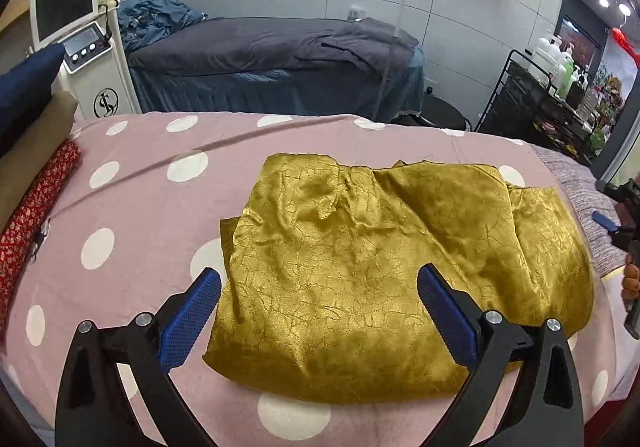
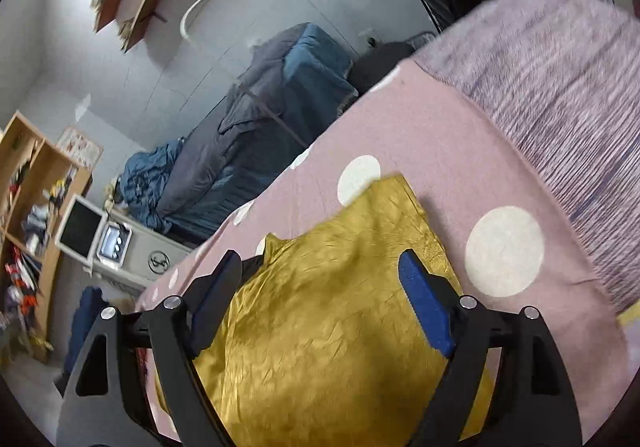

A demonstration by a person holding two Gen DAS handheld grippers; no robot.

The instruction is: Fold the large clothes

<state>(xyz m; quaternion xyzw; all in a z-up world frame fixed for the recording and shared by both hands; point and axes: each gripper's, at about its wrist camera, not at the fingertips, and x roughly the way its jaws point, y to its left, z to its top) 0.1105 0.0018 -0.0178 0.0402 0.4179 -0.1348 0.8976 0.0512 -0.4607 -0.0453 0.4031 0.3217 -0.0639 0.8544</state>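
Open pink polka-dot bedcover [image 1: 152, 207] lay clear to the left of and beyond the folded gold garment [image 1: 380, 267], which filled the middle. A red patterned cloth [image 1: 36, 215] edged the far left, and a striped purple blanket [image 2: 560, 87] bounded the right.

right gripper [image 2: 320, 271] spread wide above folded gold garment [image 2: 336, 335] on dotted pink sheet [image 2: 440, 151]

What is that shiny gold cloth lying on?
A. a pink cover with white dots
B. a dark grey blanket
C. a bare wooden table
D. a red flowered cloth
A: the gold cloth lies folded on the pink cover with big white dots; the grey blanket is on another bed behind.
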